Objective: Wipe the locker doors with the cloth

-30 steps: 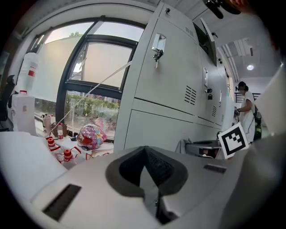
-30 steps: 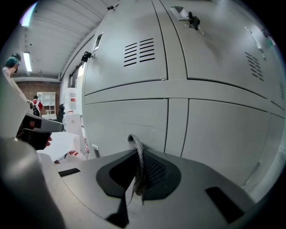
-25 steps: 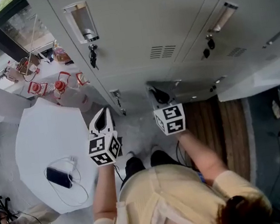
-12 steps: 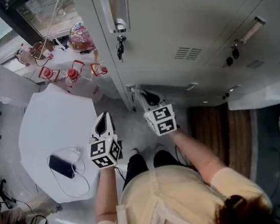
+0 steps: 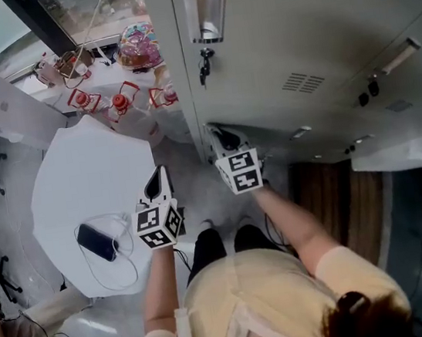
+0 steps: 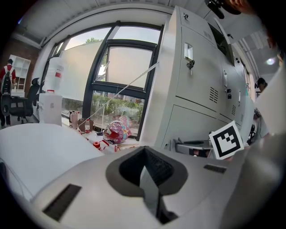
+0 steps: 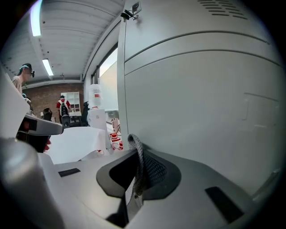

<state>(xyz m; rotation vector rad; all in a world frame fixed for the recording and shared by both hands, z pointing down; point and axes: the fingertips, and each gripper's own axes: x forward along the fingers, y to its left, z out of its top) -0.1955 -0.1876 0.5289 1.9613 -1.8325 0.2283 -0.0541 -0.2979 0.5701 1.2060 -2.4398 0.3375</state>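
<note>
While the wipe was in hand, right tongs (image 7: 135,175): clamped on cloth (image 7: 139,161), close beside lower door (image 7: 201,103).
Left tongs (image 6: 145,172): together, empty, off the lockers.
Judged needful: cloth pressed flat, overlapping strokes, clear of keys (image 5: 203,65).

Office-type workroom. Grey steel lockers (image 5: 292,28) stand just ahead of the right gripper (image 5: 220,135). A white table (image 5: 80,182) carrying a phone (image 5: 97,242) lies left of the left gripper (image 5: 158,183), with office chairs (image 6: 20,105) and tall windows (image 6: 120,85) beyond.
</note>
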